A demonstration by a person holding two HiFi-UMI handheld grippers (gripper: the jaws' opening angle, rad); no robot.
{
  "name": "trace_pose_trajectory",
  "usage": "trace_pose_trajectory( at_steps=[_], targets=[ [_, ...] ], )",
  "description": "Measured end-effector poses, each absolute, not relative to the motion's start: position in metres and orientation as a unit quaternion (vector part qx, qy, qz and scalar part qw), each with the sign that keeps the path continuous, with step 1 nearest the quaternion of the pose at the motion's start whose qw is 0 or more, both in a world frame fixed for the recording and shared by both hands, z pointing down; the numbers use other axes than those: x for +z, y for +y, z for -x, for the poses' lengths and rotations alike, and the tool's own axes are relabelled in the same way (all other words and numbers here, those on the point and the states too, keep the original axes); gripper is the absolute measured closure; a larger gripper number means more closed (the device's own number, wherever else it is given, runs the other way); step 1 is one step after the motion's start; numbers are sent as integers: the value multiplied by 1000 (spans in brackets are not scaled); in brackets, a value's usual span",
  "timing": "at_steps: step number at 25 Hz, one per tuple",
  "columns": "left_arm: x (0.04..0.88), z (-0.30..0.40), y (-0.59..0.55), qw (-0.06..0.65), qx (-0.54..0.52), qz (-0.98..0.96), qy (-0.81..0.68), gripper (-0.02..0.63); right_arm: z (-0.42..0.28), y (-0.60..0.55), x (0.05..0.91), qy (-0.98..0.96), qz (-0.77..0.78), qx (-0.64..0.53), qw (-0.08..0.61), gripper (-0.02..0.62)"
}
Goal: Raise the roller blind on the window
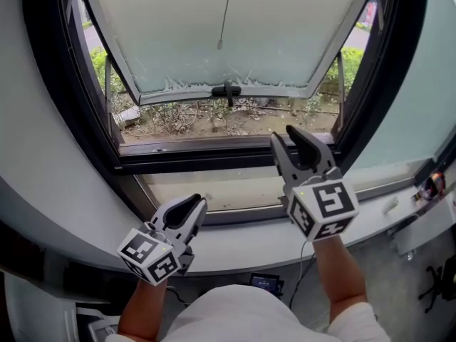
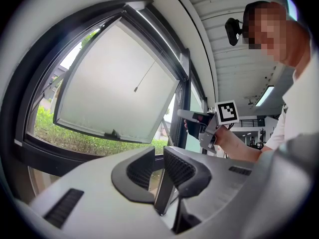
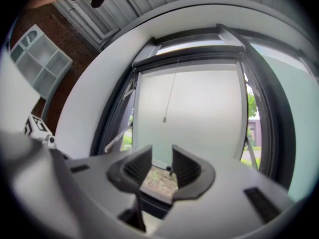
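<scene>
The thin pull cord (image 1: 225,13) hangs in front of the frosted, outward-tilted window sash (image 1: 285,34), its small end weight (image 1: 219,45) well above both grippers. The blind itself is not in view. My right gripper (image 1: 293,141) is held up before the lower window frame, open, nothing between its fingers. My left gripper (image 1: 191,209) sits lower, over the white sill (image 1: 235,251), open by a narrow gap and empty. In the right gripper view the cord (image 3: 171,96) hangs above the jaws of the right gripper (image 3: 162,164). The left gripper view shows the left gripper (image 2: 159,159) and the cord (image 2: 144,78).
A dark handle (image 1: 226,91) sits on the sash's lower edge. The black window frame (image 1: 214,159) runs across under the opening, with soil and shrubs outside. Small objects (image 1: 431,185) lie on the sill's right end. A person's white shirt fills the bottom edge.
</scene>
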State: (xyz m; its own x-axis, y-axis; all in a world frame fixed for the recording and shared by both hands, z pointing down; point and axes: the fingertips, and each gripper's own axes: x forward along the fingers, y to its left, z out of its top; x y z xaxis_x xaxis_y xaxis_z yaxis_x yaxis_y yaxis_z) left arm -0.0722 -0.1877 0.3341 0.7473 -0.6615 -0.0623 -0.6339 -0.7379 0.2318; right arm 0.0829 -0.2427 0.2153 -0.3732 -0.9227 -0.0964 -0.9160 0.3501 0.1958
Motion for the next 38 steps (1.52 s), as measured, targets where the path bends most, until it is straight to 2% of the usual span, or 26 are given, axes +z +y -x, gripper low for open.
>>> trace_pose_trajectory(
  at_steps=[13, 21, 38],
  targets=[
    [350, 64, -186, 125, -70, -926, -349, 537, -91, -239, 261, -830, -554, -59, 26, 469],
    [362, 59, -180, 143, -69, -925, -344, 537, -95, -230, 300, -832, -554, -14, 28, 500],
    [392, 87, -185, 177, -60, -909, -372, 537, -75, -224, 370, -843, -532, 58, 48, 537]
  ],
)
